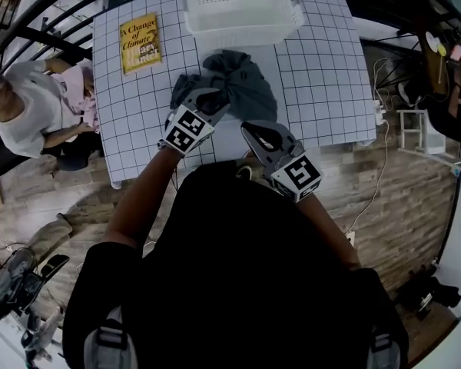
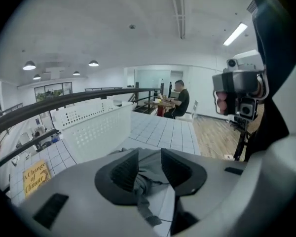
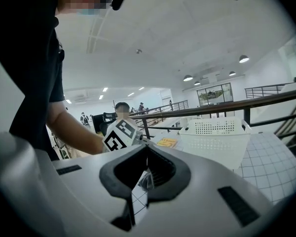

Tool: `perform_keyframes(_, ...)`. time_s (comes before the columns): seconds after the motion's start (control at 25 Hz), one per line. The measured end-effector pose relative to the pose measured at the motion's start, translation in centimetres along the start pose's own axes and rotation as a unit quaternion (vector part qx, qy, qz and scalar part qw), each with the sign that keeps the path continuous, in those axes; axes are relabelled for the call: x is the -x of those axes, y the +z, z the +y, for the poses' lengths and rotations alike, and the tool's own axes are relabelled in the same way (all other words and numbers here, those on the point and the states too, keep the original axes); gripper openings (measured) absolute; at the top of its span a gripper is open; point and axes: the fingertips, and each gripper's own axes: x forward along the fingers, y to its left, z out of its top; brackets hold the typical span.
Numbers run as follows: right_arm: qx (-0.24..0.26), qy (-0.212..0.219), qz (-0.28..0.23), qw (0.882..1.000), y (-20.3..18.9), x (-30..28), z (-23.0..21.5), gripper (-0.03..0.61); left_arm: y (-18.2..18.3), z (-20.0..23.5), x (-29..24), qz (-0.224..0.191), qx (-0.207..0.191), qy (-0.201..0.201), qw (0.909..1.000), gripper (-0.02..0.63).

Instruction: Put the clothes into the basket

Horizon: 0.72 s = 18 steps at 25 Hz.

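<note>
A crumpled dark grey garment [image 1: 242,79] lies on the gridded white table [image 1: 323,75], just in front of the white perforated basket [image 1: 242,28]. My left gripper [image 1: 215,102] is at the garment's near left edge. In the left gripper view its jaws [image 2: 149,164] stand apart, with a fold of the grey cloth [image 2: 138,181] lying loose between the pads. My right gripper [image 1: 250,131] hovers at the garment's near right side with its jaws together and nothing seen in them [image 3: 147,152]. The basket [image 2: 98,130] [image 3: 214,137] stands beyond both.
A yellow book [image 1: 140,43] lies on the table's left part. A seated person [image 1: 31,114] is on the floor to the left of the table. Cables and a white stand [image 1: 411,121] are on the right, past the table's edge.
</note>
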Motion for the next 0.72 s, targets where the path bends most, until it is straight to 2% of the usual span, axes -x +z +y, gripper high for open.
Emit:
perform_keyframes(0.16,-0.005,-0.014,0.006,1.0,-0.5,0.3,-1.0,0.017,-2.3,1.2,-2.7,0.08,-0.051,-0.018,0.9953,0.202)
perform_keyframes(0.36,-0.016,-0.031,0.01,0.999,-0.9,0.6,-2.0,0.017,-4.8,2.1,-5.2,0.165,-0.091,-0.044,0.9811,0.293)
perform_keyframes(0.52,-0.017,-0.039,0.02,0.999,-1.6,0.0,-2.5,0.017,-5.4,2.8,-6.6,0.199,-0.131,-0.052,0.9698,0.325)
perform_keyframes(0.72,-0.02,-0.039,0.02,0.999,-1.5,-0.7,-2.8,0.017,-6.6,3.3,-8.5,0.233,-0.147,-0.076,0.9582,0.373)
